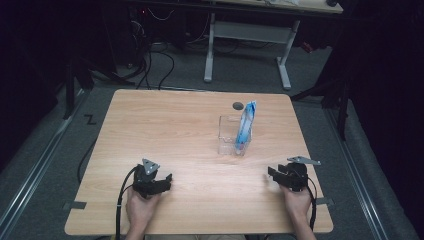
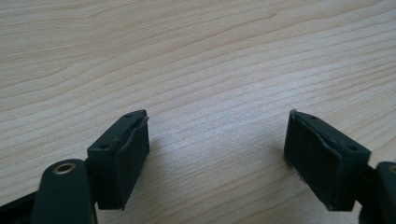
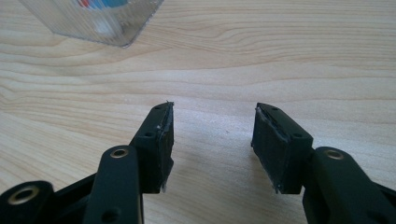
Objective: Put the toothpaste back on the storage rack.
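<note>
On the wooden desk point(image 1: 190, 130), a clear plastic holder point(image 1: 230, 136) stands at about two o'clock from the desk's middle, with a blue-and-white packet point(image 1: 246, 126) upright in it, leaning against its right wall. A small dark round spot point(image 1: 238, 105) lies on the desk just beyond the holder, at twelve o'clock from it.

The left gripper point(image 1: 162, 181) rests low over the near edge at about seven o'clock from the desk's middle, held in the person's left hand point(image 1: 140, 207). Its jaws stand wide apart with only bare wood between them, as the left gripper view shows point(image 2: 217, 140).

The right gripper point(image 1: 274, 175) sits at about five o'clock from the holder, well apart from it, in the right hand point(image 1: 297, 200). Its jaws are apart too, somewhat narrower, with nothing between them point(image 3: 212, 140). In the right gripper view the holder's corner point(image 3: 100, 21) shows at eleven o'clock, ahead of the jaws and clear of them.
</note>
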